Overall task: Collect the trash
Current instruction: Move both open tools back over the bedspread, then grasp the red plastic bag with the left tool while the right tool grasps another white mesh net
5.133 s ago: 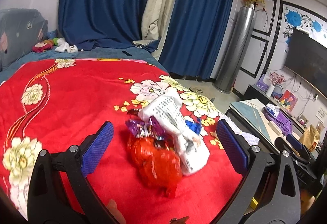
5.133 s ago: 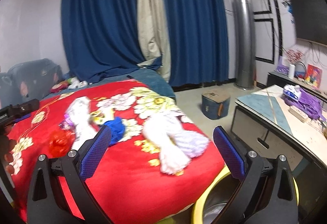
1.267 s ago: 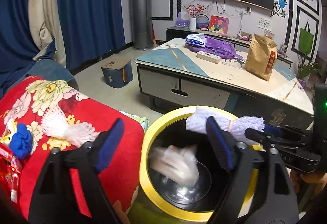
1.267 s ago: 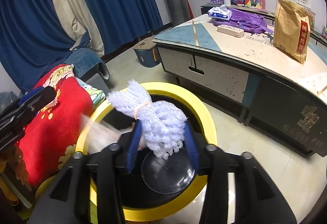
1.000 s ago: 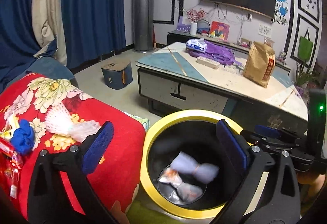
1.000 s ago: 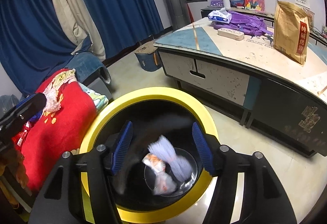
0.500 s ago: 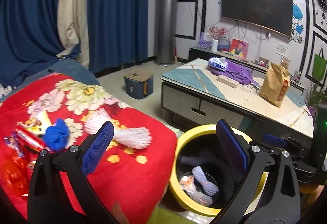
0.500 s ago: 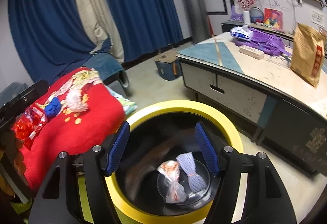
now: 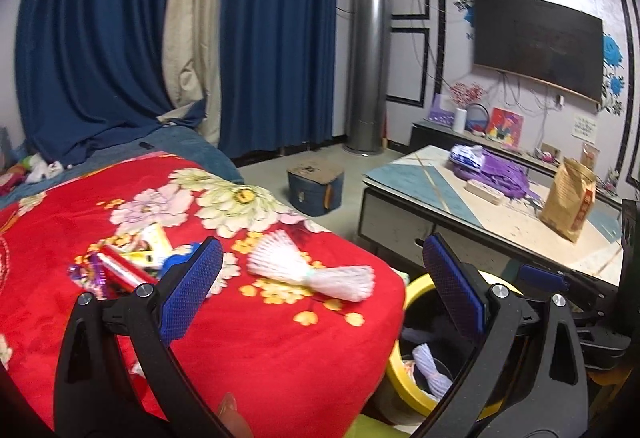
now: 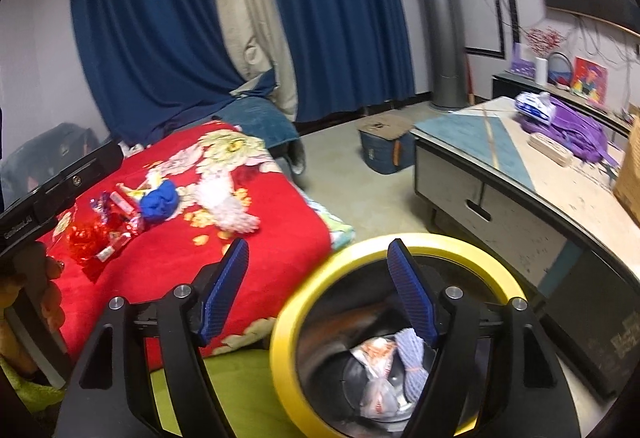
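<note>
— So, where's the trash?
— Two bundles lie inside the yellow bin [image 10: 400,250]; white foam net [image 9: 320,270] and wrappers [image 10: 108,222] lie beside it, on the bed [image 9: 280,350].
— Fingers?
— Left gripper [image 9: 320,298] open, empty; right gripper [image 10: 318,290] opening, empty.

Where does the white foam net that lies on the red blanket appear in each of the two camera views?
Left wrist view: the white foam net lies centre, between the open blue pads, near the red blanket's edge.
Right wrist view: the net lies left of centre, above the pads.
Shared landmark: the yellow-rimmed bin, beside the blanket's edge.
</note>
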`<state>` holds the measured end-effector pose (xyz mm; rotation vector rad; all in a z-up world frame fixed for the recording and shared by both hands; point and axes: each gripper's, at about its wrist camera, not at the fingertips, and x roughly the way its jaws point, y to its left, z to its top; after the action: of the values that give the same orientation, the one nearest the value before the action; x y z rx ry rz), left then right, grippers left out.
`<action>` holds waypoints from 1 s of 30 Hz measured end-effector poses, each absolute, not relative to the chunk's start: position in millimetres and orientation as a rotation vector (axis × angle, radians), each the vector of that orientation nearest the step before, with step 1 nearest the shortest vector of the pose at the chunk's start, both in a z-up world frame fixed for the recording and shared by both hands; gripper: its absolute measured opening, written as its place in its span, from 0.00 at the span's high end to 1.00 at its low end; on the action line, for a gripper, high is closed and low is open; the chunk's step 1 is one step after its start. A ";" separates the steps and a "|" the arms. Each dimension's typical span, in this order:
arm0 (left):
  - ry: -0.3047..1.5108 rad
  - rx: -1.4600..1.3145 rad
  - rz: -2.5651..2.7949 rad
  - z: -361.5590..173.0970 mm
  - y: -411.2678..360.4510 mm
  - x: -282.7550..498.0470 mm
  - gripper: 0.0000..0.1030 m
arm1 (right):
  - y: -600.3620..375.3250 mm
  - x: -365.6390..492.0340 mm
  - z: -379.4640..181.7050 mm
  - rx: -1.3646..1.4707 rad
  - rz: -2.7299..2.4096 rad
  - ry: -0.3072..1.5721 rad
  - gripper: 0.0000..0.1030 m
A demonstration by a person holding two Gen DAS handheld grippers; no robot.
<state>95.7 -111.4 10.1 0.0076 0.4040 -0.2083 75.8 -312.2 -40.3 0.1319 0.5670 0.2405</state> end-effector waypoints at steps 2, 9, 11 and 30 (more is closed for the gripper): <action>0.398 0.003 -0.189 11.8 -104.0 94.9 0.11 | -301.9 77.8 -38.1 0.115 0.263 0.565 0.32; 0.390 -0.024 -0.103 12.4 -69.6 89.9 0.11 | -268.6 86.8 -32.9 0.060 0.330 0.571 0.32; 0.390 -0.032 -0.078 12.4 -59.6 89.0 0.11 | -258.9 90.0 -32.3 0.040 0.347 0.572 0.32; 0.445 -0.125 0.146 -1.2 26.8 75.1 0.11 | -186.1 144.5 -40.2 -0.056 0.454 0.603 0.26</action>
<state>75.1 26.8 -1.2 -0.1247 0.4448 0.1461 144.5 -186.1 -40.2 -0.0562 0.6029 0.4543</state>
